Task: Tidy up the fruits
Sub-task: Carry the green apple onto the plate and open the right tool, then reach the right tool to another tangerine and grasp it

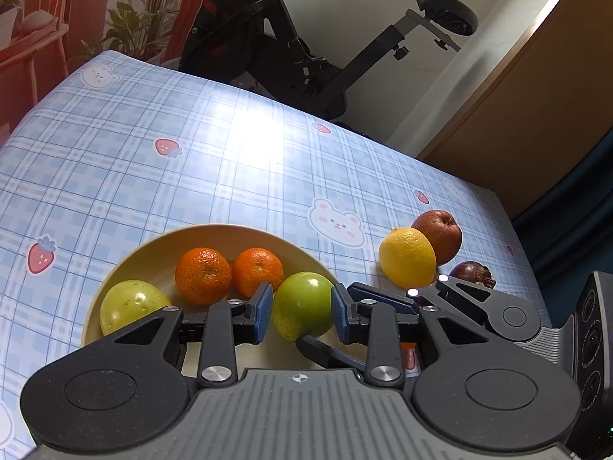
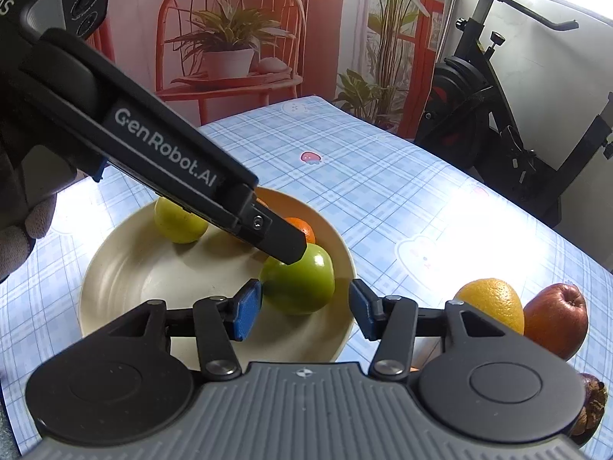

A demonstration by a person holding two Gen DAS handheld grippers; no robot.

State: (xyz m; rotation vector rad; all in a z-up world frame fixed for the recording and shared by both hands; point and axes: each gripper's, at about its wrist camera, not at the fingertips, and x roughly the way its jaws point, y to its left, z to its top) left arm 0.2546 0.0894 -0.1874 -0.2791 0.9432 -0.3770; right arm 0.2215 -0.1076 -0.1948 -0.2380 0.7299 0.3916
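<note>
Table (image 1: 191,145): covered in a blue plaid cloth with bear and strawberry prints; seen spreading ahead of both tools.
Bowl (image 1: 237,232): cream, set directly ahead of the left gripper and ahead-left of the right gripper; four fruits are held in it.
Left gripper (image 1: 302,312): the green apple is bracketed by its blue pads, which lie at or just off the skin; a firm pinch cannot be confirmed. In the right wrist view its finger is seen laid against the apple's top.
Right gripper (image 2: 305,306): spread wide, nothing held; the apple sits just beyond and between its pads, untouched.
Green apple (image 1: 302,304): inside the bowl at its near-right edge.
Second green fruit (image 1: 132,304): in the bowl, left of the left gripper's fingers.
Two mandarins (image 1: 203,276): side by side at the bowl's back, beyond the left pad.
Loose fruit: an orange (image 1: 407,256), a red apple (image 1: 440,235) and a dark mangosteen (image 1: 469,273) are clustered on the cloth, right of both tools.
Step judged: the apple is being seated in the bowl.
Handling advice: pads are best opened evenly and lifted straight off, so the round fruit is not rolled over the low rim; the right gripper is best kept apart.
</note>
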